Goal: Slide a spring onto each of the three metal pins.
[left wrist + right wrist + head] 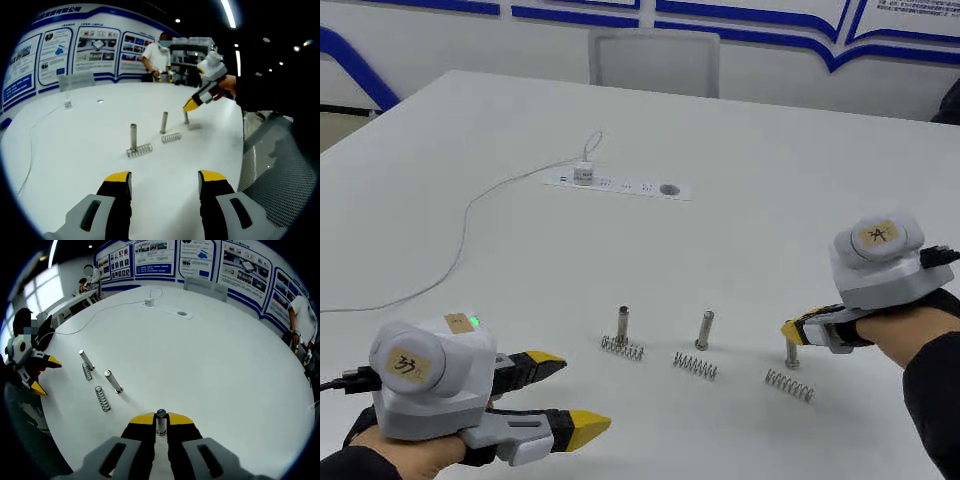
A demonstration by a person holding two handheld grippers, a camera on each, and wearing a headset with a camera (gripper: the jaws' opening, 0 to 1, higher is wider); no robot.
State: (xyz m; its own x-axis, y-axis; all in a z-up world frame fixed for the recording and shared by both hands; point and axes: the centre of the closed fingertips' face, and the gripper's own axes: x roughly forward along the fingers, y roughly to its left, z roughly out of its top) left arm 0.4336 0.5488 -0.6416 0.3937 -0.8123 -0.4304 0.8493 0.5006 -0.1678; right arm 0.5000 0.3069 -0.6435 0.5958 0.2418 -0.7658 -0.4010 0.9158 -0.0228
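Observation:
Three upright metal pins stand in a row on the white table (740,230): a left pin (622,324), a middle pin (704,329) and a right pin (791,352). A spring lies flat in front of each: left spring (622,348), middle spring (695,366), right spring (788,385). My right gripper (792,332) has its yellow-tipped jaws closed around the right pin (161,421). My left gripper (570,392) is open and holds nothing, low at the near left, short of the left pin (133,136) and its spring (139,149).
A white power strip (620,185) with a plugged adapter (583,173) lies mid-table, and its cable (470,215) trails left. A grey chair (653,60) stands behind the far edge. A person (157,57) stands beyond the table.

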